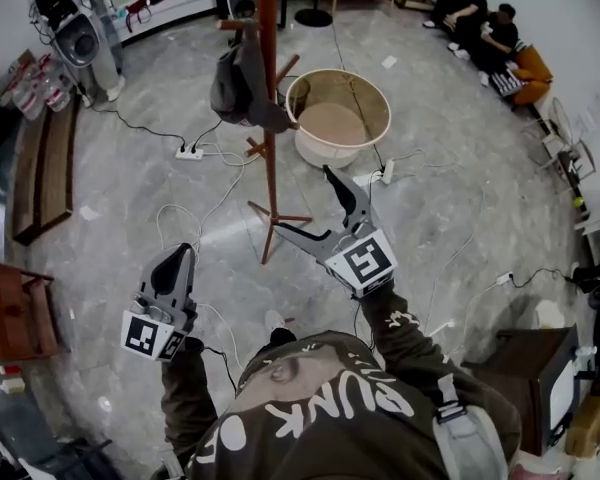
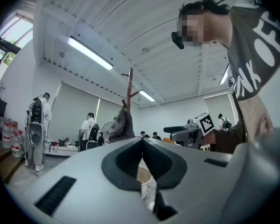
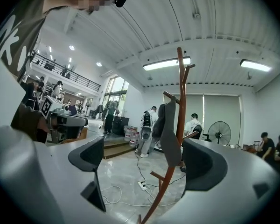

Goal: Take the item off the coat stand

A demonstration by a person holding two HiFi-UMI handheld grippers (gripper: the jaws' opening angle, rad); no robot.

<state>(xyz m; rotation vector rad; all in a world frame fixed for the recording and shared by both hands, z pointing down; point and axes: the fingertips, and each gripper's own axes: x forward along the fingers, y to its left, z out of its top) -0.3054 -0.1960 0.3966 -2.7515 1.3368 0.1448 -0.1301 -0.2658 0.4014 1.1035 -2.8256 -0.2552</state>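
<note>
the dark garment [image 1: 238, 83] hangs high on the coat stand [image 1: 270, 173]. the right gripper [image 1: 305, 200], wide open and empty, sits short of the stand; the left gripper [image 1: 183, 258], closed on nothing, is farther off. a sideways tug could snag the garment and tip the stand.

The item [image 1: 238, 86] hangs on the coat stand [image 1: 270, 163], with a tub [image 1: 315, 154] on the floor [image 1: 450, 198] just right of it.

Open floor [image 1: 160, 88] left of the coat stand [image 1: 269, 168], its pole and low pegs right in front of the spread right tongs [image 1: 302, 200], round tub [image 1: 380, 98] just beside the stand's right, cables [image 1: 220, 158] and power strip [image 1: 189, 152] lying around its feet, hanging item [image 1: 242, 83] clear on its left side
</note>
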